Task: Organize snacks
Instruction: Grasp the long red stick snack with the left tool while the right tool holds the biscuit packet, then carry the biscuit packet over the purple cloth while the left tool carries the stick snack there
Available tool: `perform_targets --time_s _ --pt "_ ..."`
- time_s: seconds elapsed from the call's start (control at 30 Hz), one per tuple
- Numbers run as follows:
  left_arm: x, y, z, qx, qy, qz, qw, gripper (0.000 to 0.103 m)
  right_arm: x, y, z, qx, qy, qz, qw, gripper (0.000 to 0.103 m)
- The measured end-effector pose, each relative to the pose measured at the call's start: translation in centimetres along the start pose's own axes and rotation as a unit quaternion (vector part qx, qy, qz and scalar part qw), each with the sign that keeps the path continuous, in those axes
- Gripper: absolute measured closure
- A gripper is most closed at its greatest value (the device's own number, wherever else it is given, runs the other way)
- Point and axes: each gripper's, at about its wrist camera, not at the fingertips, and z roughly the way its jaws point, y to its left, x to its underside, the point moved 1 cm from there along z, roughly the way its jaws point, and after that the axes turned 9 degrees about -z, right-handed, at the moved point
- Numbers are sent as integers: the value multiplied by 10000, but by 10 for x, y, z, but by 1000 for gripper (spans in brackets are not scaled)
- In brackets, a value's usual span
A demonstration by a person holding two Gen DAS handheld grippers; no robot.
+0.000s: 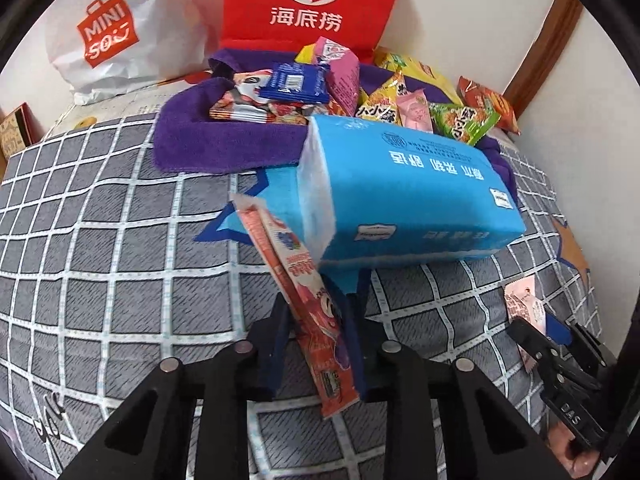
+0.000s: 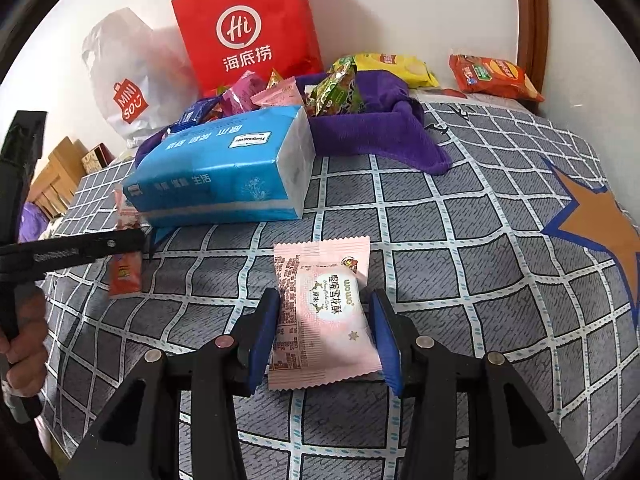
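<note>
My left gripper is shut on a long red snack stick packet, which stands tilted up between the pads just in front of a blue tissue pack. In the right wrist view that gripper comes in from the left, with the red packet hanging below it. My right gripper is shut on a pink snowflake-crisp packet, its blue pads pressing both side edges just over the checked bed cover. The pink packet also shows at the lower right of the left wrist view.
A purple cloth behind the tissue pack holds a pile of several mixed snacks. A red paper bag and a white MINISO bag lean on the wall. A yellow chip bag and an orange bag lie at the far right.
</note>
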Motion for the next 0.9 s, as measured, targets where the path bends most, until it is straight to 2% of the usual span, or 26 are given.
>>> perform_targets --time_s 0.23,0.5,0.9 --pt "0 22 -28 167 -174 -81 9997 81 -7 13 -10 -57 -23 -86 9999 58" --pt "-6 39 -60 379 -404 -190 9983 81 -30 34 -32 -60 -250 -281 9993 58" --pt "-47 30 -92 657 -733 -36 9951 81 -100 50 -60 -17 -760 -369 9964 58"
